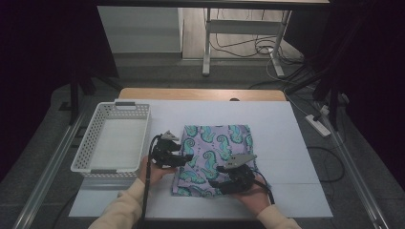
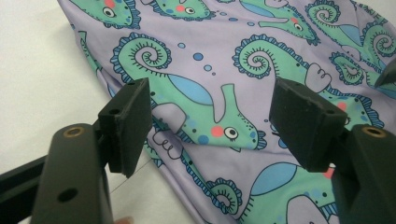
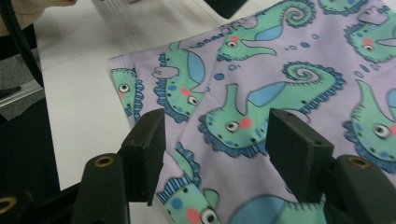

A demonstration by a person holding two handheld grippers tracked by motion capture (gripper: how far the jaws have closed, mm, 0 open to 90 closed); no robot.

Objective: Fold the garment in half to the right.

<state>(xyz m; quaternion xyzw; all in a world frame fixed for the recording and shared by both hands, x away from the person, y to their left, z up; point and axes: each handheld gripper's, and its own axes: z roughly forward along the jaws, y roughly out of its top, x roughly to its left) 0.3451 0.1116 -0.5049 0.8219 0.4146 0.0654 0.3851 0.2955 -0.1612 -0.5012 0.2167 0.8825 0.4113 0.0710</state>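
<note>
1. Folded cloth [image 1: 217,157]: lilac fabric printed with green seahorses, lay flat on the white desk [image 1: 286,143], a little toward the near edge and roughly midway between the left and right edges. Layered folds showed along its near-left side in the right gripper view [image 3: 261,93].

2. Left gripper [image 1: 184,160]: held in the person's left hand [image 1: 150,172], it sat at the cloth's left edge. In the left gripper view the jaws stood well apart over the cloth [image 2: 210,93], with the cloth's left edge and bare desk [image 2: 42,84] below the left-hand jaw. The pads pressed on nothing; no fabric was pinched.

3. Right gripper [image 1: 217,183]: held in the person's right hand [image 1: 253,195], it sat at the cloth's near edge, toward the near-right corner of the fabric. In the right gripper view the jaws were parted wide, with the printed fabric showing between and beyond them. The pads gripped nothing.

4. White basket [image 1: 95,162]: perforated plastic, stood on the desk's left side, just beside the left gripper and apart from the cloth.

5. Sleeves [image 1: 119,210]: cream-coloured, entered from the near edge of the desk.

6. Desk surface: white sheet over a wooden top, whose far edge [image 1: 200,93] showed bare.
</note>
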